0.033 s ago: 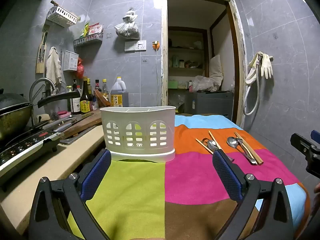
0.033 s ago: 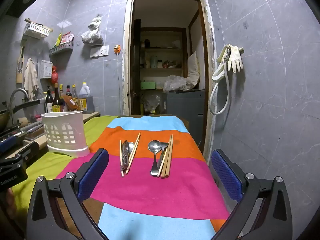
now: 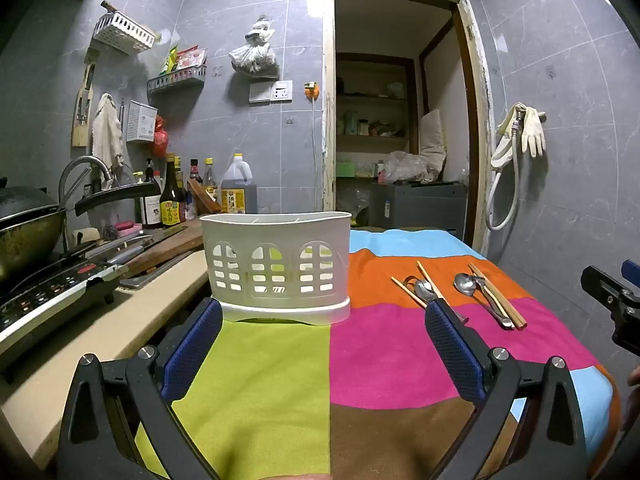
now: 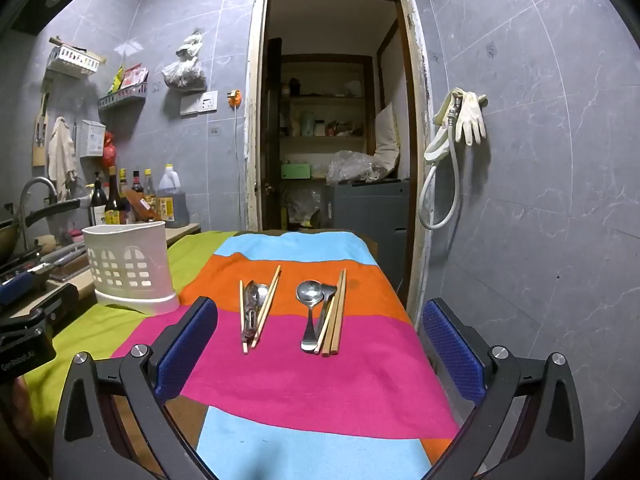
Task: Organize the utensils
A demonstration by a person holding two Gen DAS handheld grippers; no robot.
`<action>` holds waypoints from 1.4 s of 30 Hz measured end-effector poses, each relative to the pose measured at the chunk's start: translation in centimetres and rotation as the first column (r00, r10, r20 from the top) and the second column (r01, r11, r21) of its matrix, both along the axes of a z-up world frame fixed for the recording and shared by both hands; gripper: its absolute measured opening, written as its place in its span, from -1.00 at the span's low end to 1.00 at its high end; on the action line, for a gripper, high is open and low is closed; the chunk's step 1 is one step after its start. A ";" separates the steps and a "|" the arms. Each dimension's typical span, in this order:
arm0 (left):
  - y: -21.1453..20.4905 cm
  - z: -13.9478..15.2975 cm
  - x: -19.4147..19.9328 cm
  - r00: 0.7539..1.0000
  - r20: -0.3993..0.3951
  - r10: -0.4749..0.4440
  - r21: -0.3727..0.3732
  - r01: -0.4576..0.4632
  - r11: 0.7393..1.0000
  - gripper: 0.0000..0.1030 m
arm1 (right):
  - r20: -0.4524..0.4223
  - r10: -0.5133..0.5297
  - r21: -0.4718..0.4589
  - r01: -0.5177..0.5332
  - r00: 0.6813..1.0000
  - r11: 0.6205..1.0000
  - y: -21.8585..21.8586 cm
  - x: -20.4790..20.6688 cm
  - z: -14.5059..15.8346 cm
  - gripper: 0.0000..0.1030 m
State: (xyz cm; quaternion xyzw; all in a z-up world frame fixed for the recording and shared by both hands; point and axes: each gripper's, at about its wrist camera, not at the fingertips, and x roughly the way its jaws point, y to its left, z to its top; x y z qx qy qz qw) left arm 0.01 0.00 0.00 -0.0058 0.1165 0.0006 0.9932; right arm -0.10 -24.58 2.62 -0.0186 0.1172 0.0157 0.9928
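**So: nothing picked yet, both jaws spread and empty**

Utensils lay in two bunches on the striped cloth (image 4: 304,376) over the worktop. Left bunch (image 4: 254,307): spoons between two chopsticks. Right bunch (image 4: 322,312): a large spoon, a smaller one, and chopsticks touching alongside. Both sat across the orange and pink stripes, handles toward the cameras.

The right gripper (image 4: 320,356) faced the bunches head-on, jaws wide with nothing between them. The left gripper (image 3: 323,348) faced the white caddy (image 3: 277,266), jaws also wide and empty.

My read for the first pick: take one piece at a time, from the handle end near the camera. The chopsticks were thin and flat on cloth, so come in low and close across the width. The right bunch was tightly packed; the outer chopstick looked easiest to separate.

The caddy stood upright on the green stripe, well apart from the utensils. Through the slots it looked empty; the interior was not fully visible. The left gripper could steady it during drop-in.
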 end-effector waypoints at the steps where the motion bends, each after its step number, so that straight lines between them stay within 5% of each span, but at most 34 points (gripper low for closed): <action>1: 0.0 0.0 0.0 1.000 0.000 0.000 0.000 0.000 1.000 0.93 | -0.001 -0.001 0.004 0.001 1.000 1.000 0.0 0.0 0.0 1.00; 42: 0.0 0.0 0.0 1.000 -0.004 -0.002 0.000 0.002 1.000 0.93 | -0.007 0.003 0.002 -0.003 1.000 1.000 0.3 0.4 0.0 1.00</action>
